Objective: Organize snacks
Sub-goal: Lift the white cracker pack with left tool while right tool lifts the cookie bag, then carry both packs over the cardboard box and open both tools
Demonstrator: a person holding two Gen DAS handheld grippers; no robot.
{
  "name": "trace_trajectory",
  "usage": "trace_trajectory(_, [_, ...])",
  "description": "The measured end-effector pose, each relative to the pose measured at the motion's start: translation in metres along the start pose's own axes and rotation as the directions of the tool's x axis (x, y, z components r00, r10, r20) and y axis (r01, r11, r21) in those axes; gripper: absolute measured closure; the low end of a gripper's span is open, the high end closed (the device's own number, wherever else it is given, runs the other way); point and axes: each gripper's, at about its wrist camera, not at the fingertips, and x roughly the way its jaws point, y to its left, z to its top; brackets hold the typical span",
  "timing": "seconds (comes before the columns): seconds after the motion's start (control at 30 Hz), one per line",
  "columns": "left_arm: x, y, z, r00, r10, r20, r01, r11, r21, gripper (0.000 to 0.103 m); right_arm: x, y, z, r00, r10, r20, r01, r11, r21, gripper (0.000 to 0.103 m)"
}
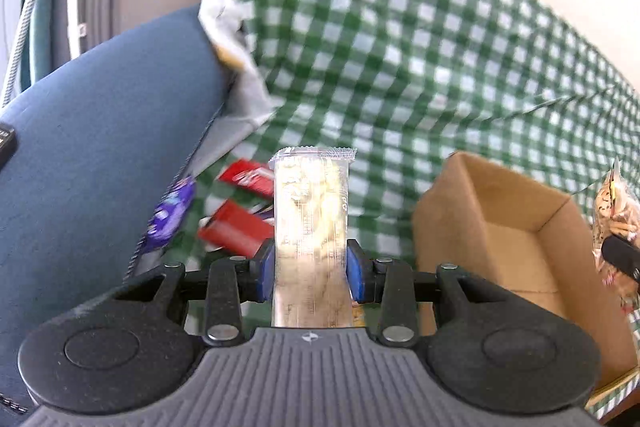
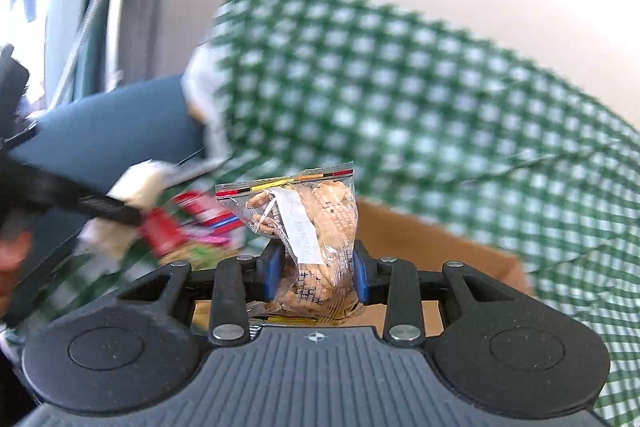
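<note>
The left gripper (image 1: 311, 269) is clamping a long clear-wrapped pale snack bar (image 1: 310, 227) across its lower part, at twelve o'clock from the camera. The right gripper (image 2: 316, 271) is pinching a crinkly clear bag of brown biscuits (image 2: 316, 227), with the open brown cardboard box (image 1: 516, 243) beneath it. Both packets are looking light, slippery and crushable, so a mid-body hold is suiting them. The red wrappers (image 1: 236, 227) at ten o'clock are blurring.

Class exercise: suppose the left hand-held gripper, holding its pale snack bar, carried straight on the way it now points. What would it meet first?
Probably the green checked cloth. The left hand-held gripper aims its snack bar there, between the red wrappers and the cardboard box. Depth is unclear.
</note>
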Motion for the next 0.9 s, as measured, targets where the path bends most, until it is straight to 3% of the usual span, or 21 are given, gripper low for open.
trace_trajectory(0.17, [-0.004, -0.030, -0.004, 0.997, -0.057, 0.043, 0.056, 0.998, 0.033, 0.063, 0.016, -0.063, -0.026, 0.992, -0.124, -0.030, 0.127, 0.980, 0.151, 0.066])
trace_trajectory(0.27, [-0.005, -0.049, -0.007, 0.993, -0.102, 0.061, 0.097, 0.993, 0.069, 0.063, 0.021, -0.084, -0.050, 0.984, -0.153, -0.092, 0.170, 0.960, 0.223, 0.066])
trace_trajectory(0.57, [-0.001, -0.100, -0.017, 0.968, -0.240, 0.069, 0.230, 0.965, 0.124, 0.063, 0.007, -0.106, -0.080, 0.964, -0.248, -0.093, 0.260, 0.952, 0.162, 0.066])
trace_trajectory(0.9, [0.002, -0.152, -0.042, 0.934, -0.355, 0.037, 0.335, 0.908, 0.251, 0.063, 0.004, -0.121, -0.087, 0.947, -0.304, -0.108, 0.319, 0.930, 0.183, 0.066])
